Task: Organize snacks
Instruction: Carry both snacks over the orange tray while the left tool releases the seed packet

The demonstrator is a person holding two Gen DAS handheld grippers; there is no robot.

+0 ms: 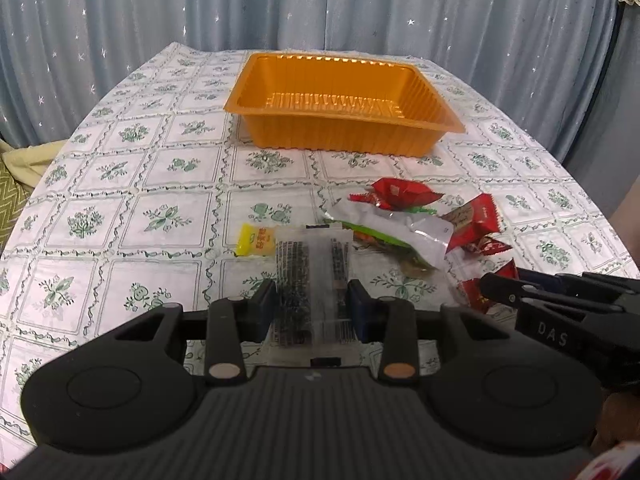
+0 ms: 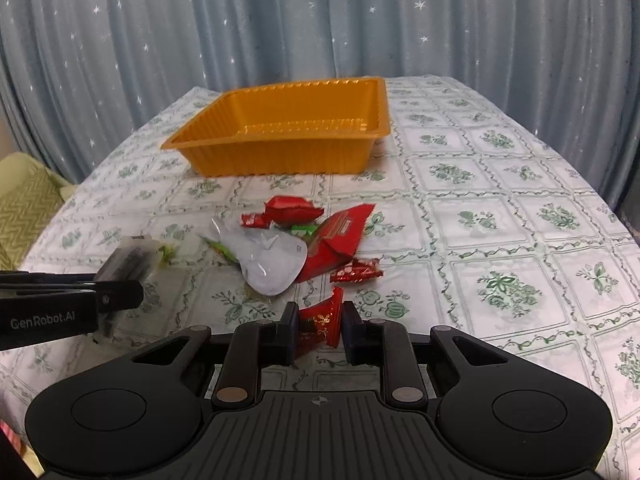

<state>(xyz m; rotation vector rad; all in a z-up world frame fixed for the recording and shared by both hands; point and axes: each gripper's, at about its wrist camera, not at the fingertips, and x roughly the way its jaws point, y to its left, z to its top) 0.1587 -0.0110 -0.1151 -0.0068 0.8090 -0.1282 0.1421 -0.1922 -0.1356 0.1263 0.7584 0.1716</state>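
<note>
So the left gripper [image 1: 312, 304] was clamped on a clear packet with dark print [image 1: 310, 276], held up off the tablecloth [image 1: 132, 216]. The right gripper [image 2: 320, 330] had its pads pressed on a small red candy wrapper [image 2: 320, 320], which stood up between them.

The orange tray [image 1: 340, 132] sat toward the far end of the table with nothing in it that I could see, and everything else was on the near side of it. The main snack heap lay well short of the tray's front wall: a crumpled red packet [image 2: 292, 210] closest to the tray, then a bigger red pouch [image 2: 340, 244], a clear-and-white bag [image 2: 272, 264] overlapping something green, and a small red candy [image 2: 356, 272] on the side of the heap away from the tray. A little yellow candy [image 1: 256, 240] sat apart from the heap, also well short of the tray, just beside the clear packet in the left view.

Blue star-dotted curtain [image 2: 320, 20] hung behind the tray.
</note>
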